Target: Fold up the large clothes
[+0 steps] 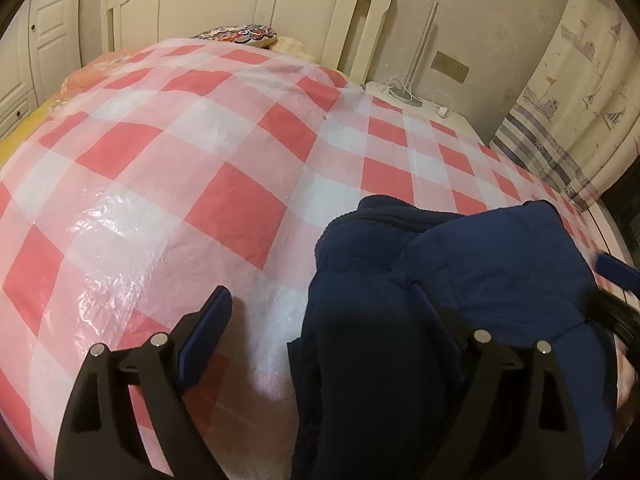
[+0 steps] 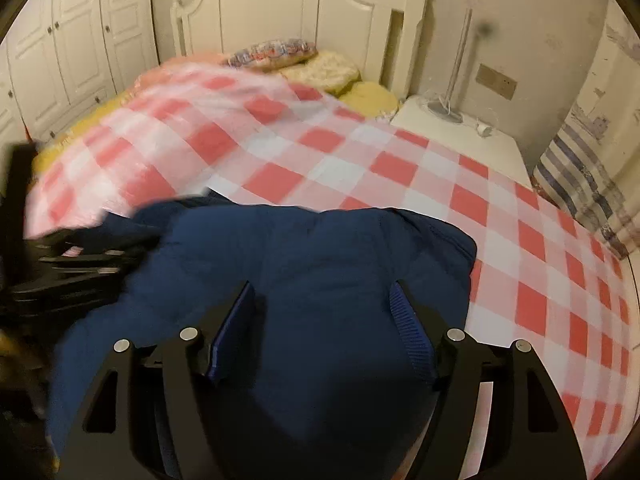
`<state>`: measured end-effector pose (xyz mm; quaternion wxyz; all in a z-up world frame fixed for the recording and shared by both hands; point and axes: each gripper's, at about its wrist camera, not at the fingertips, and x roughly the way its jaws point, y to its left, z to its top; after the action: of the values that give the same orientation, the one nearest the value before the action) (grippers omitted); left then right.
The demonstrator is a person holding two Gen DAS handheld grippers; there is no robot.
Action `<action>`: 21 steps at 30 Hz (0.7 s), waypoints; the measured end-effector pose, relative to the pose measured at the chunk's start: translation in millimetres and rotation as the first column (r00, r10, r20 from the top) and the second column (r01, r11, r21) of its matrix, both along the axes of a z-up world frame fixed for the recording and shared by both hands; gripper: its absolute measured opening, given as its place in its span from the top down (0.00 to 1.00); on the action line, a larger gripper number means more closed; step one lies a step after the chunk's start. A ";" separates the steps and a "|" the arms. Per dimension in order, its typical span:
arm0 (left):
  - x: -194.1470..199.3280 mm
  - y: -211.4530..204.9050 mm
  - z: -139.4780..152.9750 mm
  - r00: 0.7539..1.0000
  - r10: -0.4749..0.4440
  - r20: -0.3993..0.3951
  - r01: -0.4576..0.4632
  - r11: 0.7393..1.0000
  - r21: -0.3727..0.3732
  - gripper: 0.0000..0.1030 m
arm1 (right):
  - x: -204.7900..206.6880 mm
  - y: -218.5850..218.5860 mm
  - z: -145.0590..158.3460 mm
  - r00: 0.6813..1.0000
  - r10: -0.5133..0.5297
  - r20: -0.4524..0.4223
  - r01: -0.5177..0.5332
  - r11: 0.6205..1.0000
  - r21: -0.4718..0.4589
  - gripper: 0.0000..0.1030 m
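Garment: navy jacket (image 2: 304, 280) lies bunched on the red-and-white checked sheet (image 1: 168, 184) covering the bed, toward its near edge. Left gripper (image 1: 320, 320) sits with jaws wide apart; its left finger is over bare sheet, its right finger against the jacket's folds, no cloth pinched between the pads. Right gripper (image 2: 324, 320) hovers over the jacket's middle, jaws apart, fabric visible between them but not clamped. Cream headboard (image 2: 280, 4) and a nightstand (image 2: 460, 136) stand behind.

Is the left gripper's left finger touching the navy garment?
Apart. The left wrist view shows that finger over bare checkered cover, with cover visible between it and the garment.
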<state>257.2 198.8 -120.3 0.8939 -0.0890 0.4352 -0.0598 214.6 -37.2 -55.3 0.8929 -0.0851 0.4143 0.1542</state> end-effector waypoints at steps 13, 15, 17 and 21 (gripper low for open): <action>-0.4 -3.0 -0.2 1.000 0.008 0.005 -0.008 0.999 0.040 0.10 | -99.7 20.7 -14.9 0.983 0.145 0.114 -0.144 0.989 -0.016 0.32; -0.7 -2.6 -0.2 1.000 0.011 0.004 -0.011 0.999 0.040 0.10 | -105.2 22.3 -11.2 0.983 0.132 0.123 -0.128 0.991 -0.041 0.32; -0.8 -1.1 -0.8 1.000 0.012 0.000 -0.012 0.999 0.032 0.09 | -121.5 26.6 -3.6 0.982 0.110 0.155 -0.101 0.993 -0.062 0.33; -1.5 -0.6 0.3 1.000 0.009 -0.002 -0.009 1.000 0.029 0.08 | -160.5 42.6 -16.3 0.947 0.208 0.244 -0.166 0.969 -0.182 0.32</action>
<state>255.7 198.2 -120.0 0.8949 -0.0779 0.4365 -0.0495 54.1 5.4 -71.6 0.9114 -0.2145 0.2938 0.1924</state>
